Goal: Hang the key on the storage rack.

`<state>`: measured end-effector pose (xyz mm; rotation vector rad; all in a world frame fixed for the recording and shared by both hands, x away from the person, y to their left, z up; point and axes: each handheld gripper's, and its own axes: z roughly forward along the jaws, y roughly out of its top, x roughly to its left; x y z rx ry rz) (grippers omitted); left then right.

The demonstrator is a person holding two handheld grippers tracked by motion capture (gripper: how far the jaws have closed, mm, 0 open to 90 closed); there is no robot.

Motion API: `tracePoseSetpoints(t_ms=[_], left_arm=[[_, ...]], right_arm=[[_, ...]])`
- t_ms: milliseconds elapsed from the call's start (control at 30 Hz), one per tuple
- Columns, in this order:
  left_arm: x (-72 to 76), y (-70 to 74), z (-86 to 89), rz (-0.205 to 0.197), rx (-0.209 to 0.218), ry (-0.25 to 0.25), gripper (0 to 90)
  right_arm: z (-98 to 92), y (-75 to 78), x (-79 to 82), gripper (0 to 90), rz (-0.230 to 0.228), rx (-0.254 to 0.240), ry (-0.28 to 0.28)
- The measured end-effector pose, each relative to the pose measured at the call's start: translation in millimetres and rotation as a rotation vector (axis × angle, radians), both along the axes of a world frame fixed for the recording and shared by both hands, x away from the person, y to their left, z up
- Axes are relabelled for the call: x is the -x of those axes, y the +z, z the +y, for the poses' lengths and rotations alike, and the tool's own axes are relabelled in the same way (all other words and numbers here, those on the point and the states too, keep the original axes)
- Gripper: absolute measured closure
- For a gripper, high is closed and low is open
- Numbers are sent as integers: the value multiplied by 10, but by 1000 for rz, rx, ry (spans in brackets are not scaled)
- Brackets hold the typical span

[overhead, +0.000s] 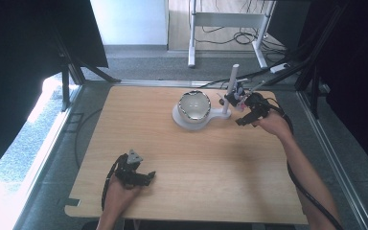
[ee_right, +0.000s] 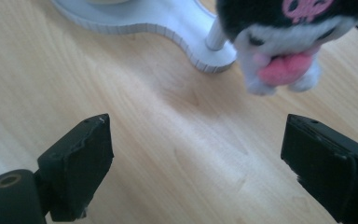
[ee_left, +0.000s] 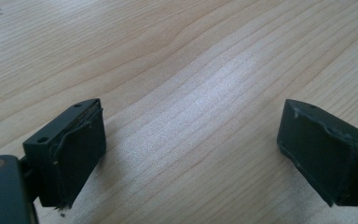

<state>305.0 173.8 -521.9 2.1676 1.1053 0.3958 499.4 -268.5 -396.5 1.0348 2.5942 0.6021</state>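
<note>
the right tongs (ee_right: 196, 154) are spread wide with nothing between them; the plush toy (ee_right: 279, 42) hangs at one o'clock beside the white stand (ee_right: 168, 23). the left tongs (ee_left: 191, 154) are spread over bare table (ee_left: 177, 56).

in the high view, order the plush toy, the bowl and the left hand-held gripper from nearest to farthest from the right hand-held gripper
1. Plush toy: hanging on the stand, just left of the right hand-held gripper.
2. Bowl: on the white base, farther left.
3. Left hand-held gripper: near the table's near-left edge.
</note>
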Motion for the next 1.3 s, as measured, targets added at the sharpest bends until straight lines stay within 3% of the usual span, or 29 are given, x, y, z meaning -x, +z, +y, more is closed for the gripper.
tracePoseSetpoints(t_ms=[500,1300], left_arm=[[0,-1,0,0,1,0,78],[12,5,2,-5,4,-14,113]], right_arm=[[11,25,315,49,9,9,71],[-33,105,737,45,4,4,127]])
